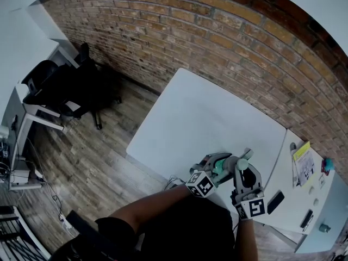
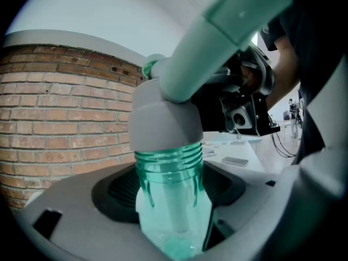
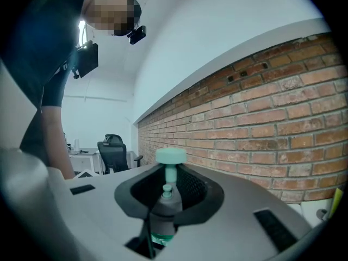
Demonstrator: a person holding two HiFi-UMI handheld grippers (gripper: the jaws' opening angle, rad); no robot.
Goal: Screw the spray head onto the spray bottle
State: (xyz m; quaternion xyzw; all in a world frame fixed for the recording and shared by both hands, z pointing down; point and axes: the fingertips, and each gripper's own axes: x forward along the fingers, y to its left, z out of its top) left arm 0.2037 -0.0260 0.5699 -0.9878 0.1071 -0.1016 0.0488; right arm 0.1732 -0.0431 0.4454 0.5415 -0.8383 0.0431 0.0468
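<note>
Item 1, left gripper (image 1: 216, 165). We find its fingers (image 2: 81, 222) clenched on the bottle (image 2: 171, 200), one on each side of the shoulder just below the neck.

Item 2, bottle. Clear green plastic, upright between those fingers, over the near edge of the white counter (image 1: 206, 118). We count several thread rings bare on its neck, and we see a pale tube (image 2: 176, 216) hanging down inside it.

Item 3, spray head (image 2: 166, 124). It has a grey collar and a mint-green upper part. The collar sits on top of the bottle's neck, covering only the top of the threads. In the left gripper view the mint part slants up to the right.

Item 4, right gripper (image 1: 243, 170). We record its fingers (image 3: 255, 200) grasping the spray head at the grey collar. A mint cap stands up above them, and a sliver of green bottle shows below. In the head view it meets the left gripper from the right, and the two stand close together.

Item 5, surroundings. We note a red brick wall (image 1: 217, 37) behind the counter, a wooden floor (image 1: 92, 156) and a black office chair (image 1: 65, 88) at far left. A second counter (image 1: 299, 200) at right carries a dark phone (image 1: 275, 202) and a yellow booklet (image 1: 302, 159).
</note>
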